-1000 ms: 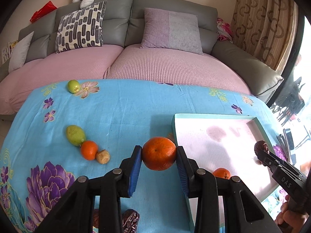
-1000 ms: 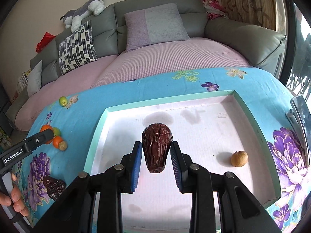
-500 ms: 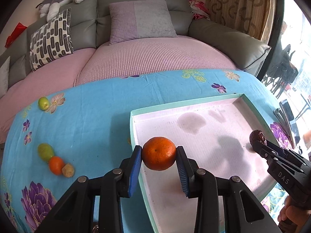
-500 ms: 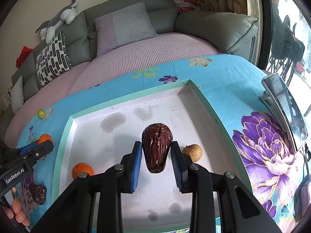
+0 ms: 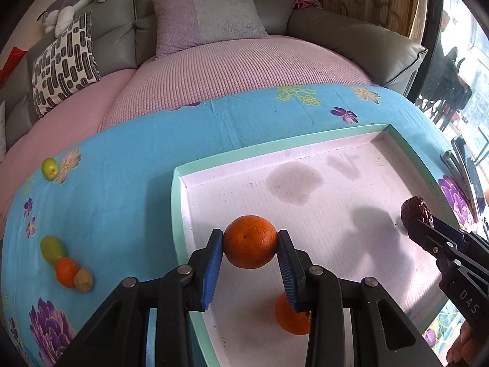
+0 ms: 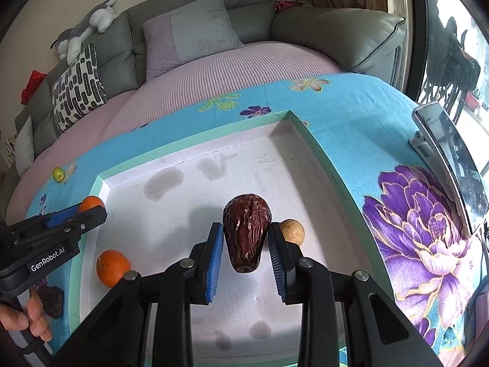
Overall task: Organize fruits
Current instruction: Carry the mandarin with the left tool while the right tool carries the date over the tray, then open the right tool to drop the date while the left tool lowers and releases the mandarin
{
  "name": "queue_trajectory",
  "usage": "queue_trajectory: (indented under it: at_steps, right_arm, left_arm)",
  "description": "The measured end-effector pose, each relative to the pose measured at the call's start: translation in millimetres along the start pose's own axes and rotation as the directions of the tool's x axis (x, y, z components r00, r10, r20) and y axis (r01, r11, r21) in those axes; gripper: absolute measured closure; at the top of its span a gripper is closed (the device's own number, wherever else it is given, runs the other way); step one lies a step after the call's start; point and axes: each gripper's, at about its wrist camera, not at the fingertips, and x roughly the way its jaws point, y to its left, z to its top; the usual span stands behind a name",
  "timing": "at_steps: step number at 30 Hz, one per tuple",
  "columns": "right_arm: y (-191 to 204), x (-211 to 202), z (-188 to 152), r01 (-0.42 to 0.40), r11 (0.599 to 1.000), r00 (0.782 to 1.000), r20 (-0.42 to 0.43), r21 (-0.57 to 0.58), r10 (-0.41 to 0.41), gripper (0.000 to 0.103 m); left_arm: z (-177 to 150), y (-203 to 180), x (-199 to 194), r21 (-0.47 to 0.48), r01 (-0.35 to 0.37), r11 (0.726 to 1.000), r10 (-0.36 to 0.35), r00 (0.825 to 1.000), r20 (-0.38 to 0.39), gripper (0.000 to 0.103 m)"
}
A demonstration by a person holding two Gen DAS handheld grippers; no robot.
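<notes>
My left gripper [image 5: 250,246] is shut on an orange tangerine [image 5: 250,242] and hangs over the left part of the mint-rimmed white tray [image 5: 275,153]. Below it a second tangerine [image 5: 290,318] lies on the tray floor. My right gripper [image 6: 246,246] is shut on a wrinkled dark red date [image 6: 247,232] above the tray's [image 6: 318,146] middle. A small tan round fruit [image 6: 293,231] rests in the tray just right of the date. The date [image 5: 414,212] and right gripper also show at the right of the left wrist view.
On the blue flowered cloth left of the tray lie a green fruit [image 5: 51,248], a tangerine [image 5: 65,272], a tan fruit [image 5: 83,279] and a small green fruit [image 5: 49,167]. A dark date [image 6: 53,301] lies by the tray's left edge. A phone on a stand [image 6: 449,159] stands at right. A sofa lies beyond.
My left gripper carried the tangerine rightward from over the cloth to over the tray. My right gripper shifted right and lower with the date, near the tan fruit.
</notes>
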Motion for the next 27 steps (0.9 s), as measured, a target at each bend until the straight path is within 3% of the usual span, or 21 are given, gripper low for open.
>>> queue_trajectory:
  at_steps: [27]
  right_arm:
    - [9, 14, -6, 0.005, 0.999, 0.998, -0.058, -0.034, -0.007, 0.071]
  left_arm:
    - [-6, -1, 14, 0.006, 0.001, 1.0, -0.001, 0.999, -0.032, 0.065]
